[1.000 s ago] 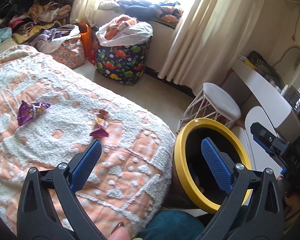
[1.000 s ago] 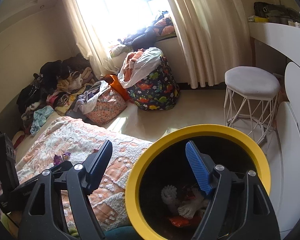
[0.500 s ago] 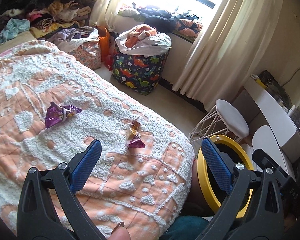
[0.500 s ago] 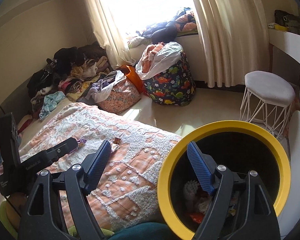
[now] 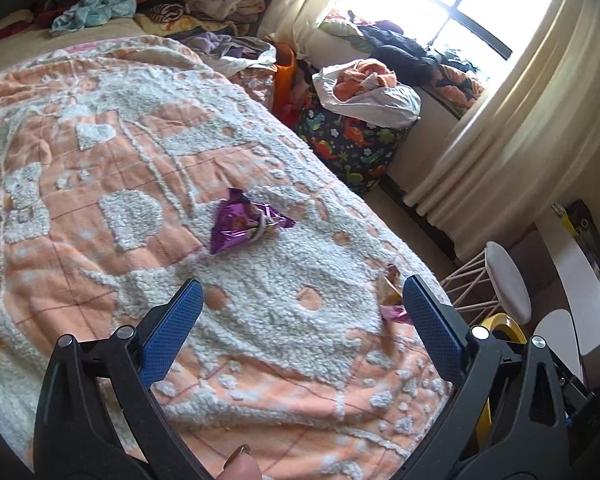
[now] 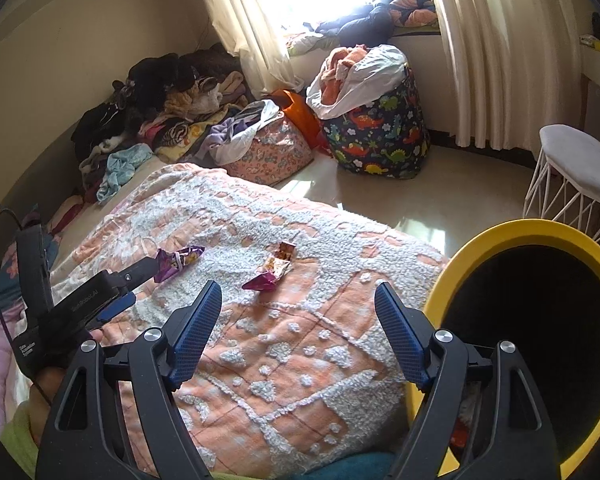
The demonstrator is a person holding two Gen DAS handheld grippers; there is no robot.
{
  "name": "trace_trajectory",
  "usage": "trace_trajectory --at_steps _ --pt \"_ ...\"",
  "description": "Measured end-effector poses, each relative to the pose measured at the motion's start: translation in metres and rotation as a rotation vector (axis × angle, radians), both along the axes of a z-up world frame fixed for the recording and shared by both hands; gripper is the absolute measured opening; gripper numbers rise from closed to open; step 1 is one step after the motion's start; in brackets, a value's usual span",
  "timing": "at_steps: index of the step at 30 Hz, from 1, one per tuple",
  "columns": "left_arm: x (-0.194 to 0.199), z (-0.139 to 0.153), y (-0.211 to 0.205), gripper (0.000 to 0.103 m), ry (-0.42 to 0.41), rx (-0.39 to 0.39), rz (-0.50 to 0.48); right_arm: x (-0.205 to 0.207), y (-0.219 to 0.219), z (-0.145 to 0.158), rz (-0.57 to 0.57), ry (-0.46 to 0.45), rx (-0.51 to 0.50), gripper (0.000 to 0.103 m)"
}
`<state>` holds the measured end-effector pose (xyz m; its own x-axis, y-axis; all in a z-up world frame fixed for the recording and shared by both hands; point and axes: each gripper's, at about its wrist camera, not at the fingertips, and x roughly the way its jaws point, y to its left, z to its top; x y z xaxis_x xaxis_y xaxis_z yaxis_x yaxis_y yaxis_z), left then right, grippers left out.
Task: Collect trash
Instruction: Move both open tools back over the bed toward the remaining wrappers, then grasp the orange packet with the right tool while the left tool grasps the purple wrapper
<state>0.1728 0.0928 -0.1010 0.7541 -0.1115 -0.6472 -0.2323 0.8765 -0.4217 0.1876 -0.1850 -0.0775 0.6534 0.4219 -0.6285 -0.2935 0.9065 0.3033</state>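
Both grippers have swung from the yellow-rimmed bin toward the bed. Left gripper, jaws apart, faces a crinkled purple foil wrapper on the nubby peach quilt; right gripper, also apart and empty, faces a crumpled wrapper.

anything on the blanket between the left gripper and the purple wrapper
No: in the left wrist view only bare blanket lies between the open left gripper and the purple wrapper.
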Motion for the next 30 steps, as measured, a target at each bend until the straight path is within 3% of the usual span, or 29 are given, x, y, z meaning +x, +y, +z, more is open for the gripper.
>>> trace_trajectory --at_steps 6,8,13,17,19,24,25,30 --pt "0.009 -0.009 0.027 0.090 -0.006 -0.015 0.051 0.029 0.038 -0.023 0.030 0.083 0.003 0.074" --pt "0.016 -0.013 0.034 0.080 -0.012 -0.027 0.054 0.042 0.048 -0.033 0.034 0.122 0.030 0.067" --pt "0.033 -0.023 0.045 0.067 -0.008 -0.032 0.050 0.071 0.066 -0.057 0.010 0.192 0.020 0.061" --pt "0.045 -0.030 0.047 0.058 0.014 -0.029 0.045 0.083 0.073 -0.077 0.005 0.241 0.018 0.041" --pt "0.048 -0.032 0.048 0.055 0.019 -0.036 0.041 0.084 0.074 -0.081 0.002 0.234 0.003 0.031" --pt "0.049 -0.035 0.041 0.035 0.016 -0.038 0.013 0.073 0.066 -0.072 0.008 0.196 0.029 0.031" --pt "0.049 -0.035 0.039 0.026 0.014 -0.043 0.007 0.070 0.065 -0.070 0.016 0.190 0.033 0.031" --pt "0.042 -0.030 0.028 0.022 0.007 -0.035 -0.022 0.048 0.053 -0.056 0.027 0.147 0.052 0.031"
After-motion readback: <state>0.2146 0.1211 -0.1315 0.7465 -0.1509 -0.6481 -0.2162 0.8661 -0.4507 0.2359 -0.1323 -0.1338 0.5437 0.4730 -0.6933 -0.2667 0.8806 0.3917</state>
